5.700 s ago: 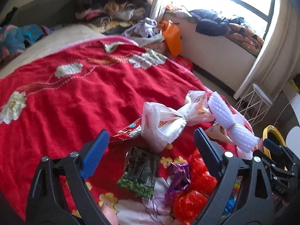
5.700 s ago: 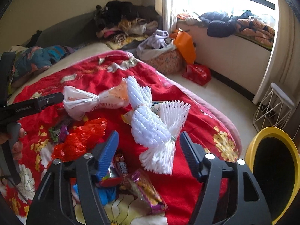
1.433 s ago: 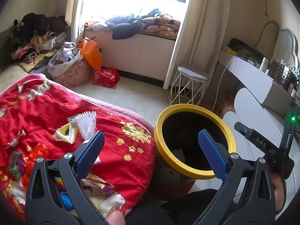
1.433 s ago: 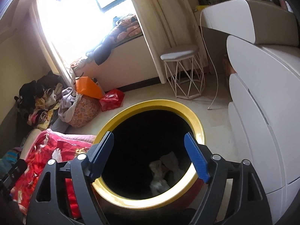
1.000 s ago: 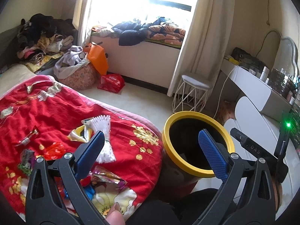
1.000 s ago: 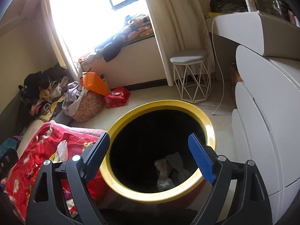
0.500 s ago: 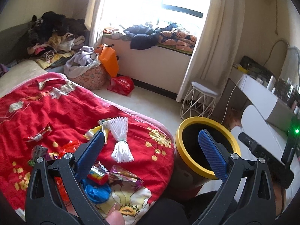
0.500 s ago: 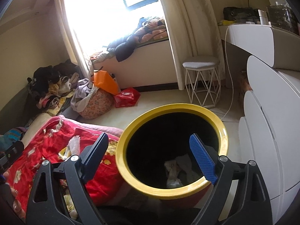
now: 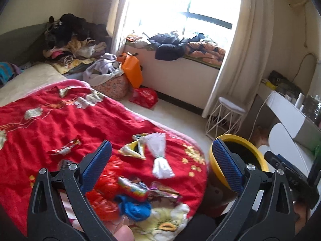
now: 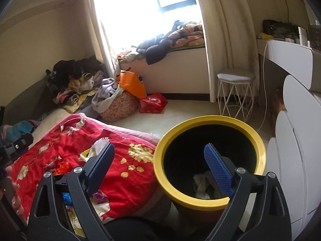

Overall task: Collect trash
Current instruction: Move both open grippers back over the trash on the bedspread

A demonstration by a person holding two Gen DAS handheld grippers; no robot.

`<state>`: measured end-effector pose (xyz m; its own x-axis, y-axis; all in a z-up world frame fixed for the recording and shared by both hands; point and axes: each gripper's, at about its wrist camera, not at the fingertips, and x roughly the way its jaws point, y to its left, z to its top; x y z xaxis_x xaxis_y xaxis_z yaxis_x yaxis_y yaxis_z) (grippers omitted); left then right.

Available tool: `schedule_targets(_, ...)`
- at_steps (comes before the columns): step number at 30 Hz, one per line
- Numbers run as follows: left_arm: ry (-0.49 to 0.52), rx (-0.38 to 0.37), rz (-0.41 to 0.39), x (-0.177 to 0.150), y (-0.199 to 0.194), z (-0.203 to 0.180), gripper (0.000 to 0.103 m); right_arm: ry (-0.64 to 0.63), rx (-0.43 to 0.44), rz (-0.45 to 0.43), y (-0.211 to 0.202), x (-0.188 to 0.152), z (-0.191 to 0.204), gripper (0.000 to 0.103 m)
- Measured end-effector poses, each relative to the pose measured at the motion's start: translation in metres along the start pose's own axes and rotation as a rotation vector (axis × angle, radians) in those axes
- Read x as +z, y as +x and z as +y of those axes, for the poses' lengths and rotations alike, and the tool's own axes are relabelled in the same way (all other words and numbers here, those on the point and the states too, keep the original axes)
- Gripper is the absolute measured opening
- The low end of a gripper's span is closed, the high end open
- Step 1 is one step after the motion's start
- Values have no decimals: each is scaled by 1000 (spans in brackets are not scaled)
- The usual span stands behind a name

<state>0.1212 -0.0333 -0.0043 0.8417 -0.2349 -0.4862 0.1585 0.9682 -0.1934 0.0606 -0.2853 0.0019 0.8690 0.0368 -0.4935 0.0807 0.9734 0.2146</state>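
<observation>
Trash lies on the red blanket (image 9: 60, 120): a white foam net (image 9: 159, 154), a yellow wrapper (image 9: 132, 150), a red plastic bag (image 9: 104, 198), a blue bag (image 9: 134, 208), a colourful candy bar (image 9: 133, 187) and a silver-red wrapper (image 9: 64, 148). My left gripper (image 9: 160, 166) is open and empty above them. The yellow-rimmed bin (image 10: 208, 160) stands by the bed's corner, with white trash (image 10: 202, 184) inside. It also shows in the left wrist view (image 9: 238, 152). My right gripper (image 10: 160, 170) is open and empty over the bin's near rim.
A white wire stool (image 10: 234, 92) stands by the curtain. A white dresser (image 10: 297, 140) is right of the bin. A floral basket (image 10: 118, 104), an orange bag (image 10: 132, 84) and a red bag (image 10: 153, 102) sit on the floor below the window ledge. Clothes pile (image 9: 68, 40) at the bed's far side.
Both grippers have swung left from the bin toward the bed. The white plastic bag and most of the foam netting seen earlier on the blanket are gone; white trash lies in the bin.
</observation>
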Motion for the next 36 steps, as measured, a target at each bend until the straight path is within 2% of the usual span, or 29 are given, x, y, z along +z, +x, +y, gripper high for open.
schedule_targets(20, -85, 93, -53, 9, -18, 61, 92, -163, 116, 54, 7, -13, 70, 89)
schedule_targets(36, -158, 174, -19, -6, -27, 113, 92, -298, 231, 153, 37, -32, 138, 89)
